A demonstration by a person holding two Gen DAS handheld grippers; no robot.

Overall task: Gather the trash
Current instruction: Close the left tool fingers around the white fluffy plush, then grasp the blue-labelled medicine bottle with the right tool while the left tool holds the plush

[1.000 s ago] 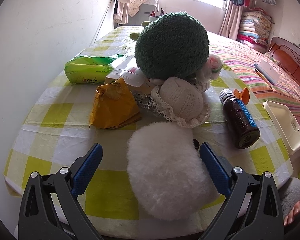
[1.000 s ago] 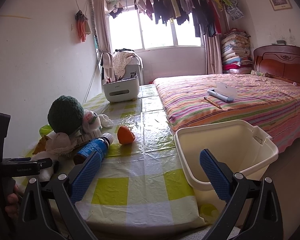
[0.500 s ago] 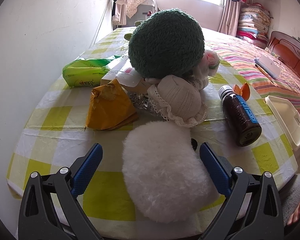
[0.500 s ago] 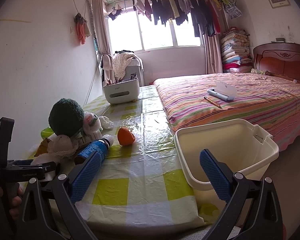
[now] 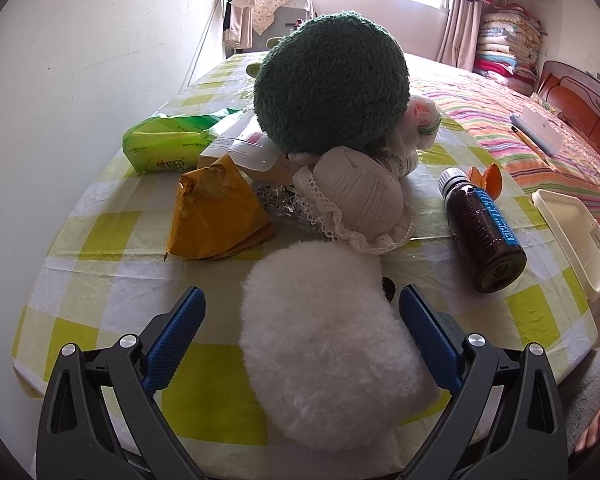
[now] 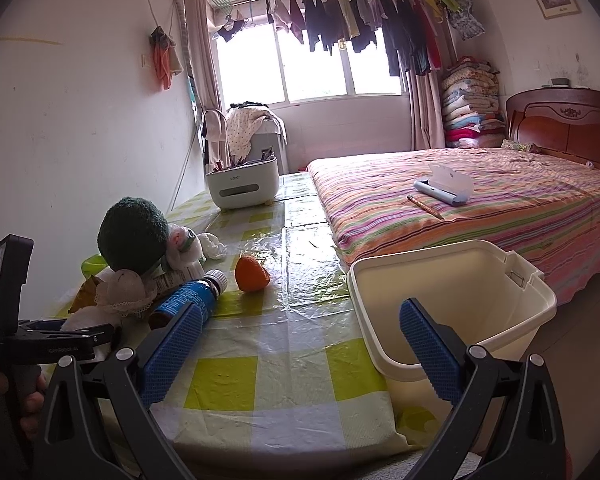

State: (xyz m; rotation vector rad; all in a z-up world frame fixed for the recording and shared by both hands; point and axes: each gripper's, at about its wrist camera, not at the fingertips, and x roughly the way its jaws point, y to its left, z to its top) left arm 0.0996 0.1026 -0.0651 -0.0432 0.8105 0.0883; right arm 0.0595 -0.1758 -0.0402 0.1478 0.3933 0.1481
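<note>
My left gripper point(image 5: 300, 308) is open, its blue pads either side of a white fluffy ball point(image 5: 328, 344) at the table's near edge. Behind it lie a torn yellow wrapper point(image 5: 216, 216), a green tissue pack point(image 5: 168, 144), crumpled foil point(image 5: 280, 200), a brown bottle point(image 5: 482, 232) on its side and orange peel point(image 5: 490, 178). My right gripper point(image 6: 300, 340) is open and empty above the table corner, beside the cream bin point(image 6: 452, 304). The bottle point(image 6: 188, 296) and the peel point(image 6: 252, 274) also show in the right wrist view.
A green plush ball point(image 5: 332, 80) and a white lace cap point(image 5: 360, 204) sit in the pile. A white organiser point(image 6: 242, 188) stands at the table's far end. The striped bed point(image 6: 480, 208) runs along the right. A wall borders the table's left side.
My left gripper has edged forward and slightly left over the white fluffy ball. My right gripper has barely moved. Both stay open.
</note>
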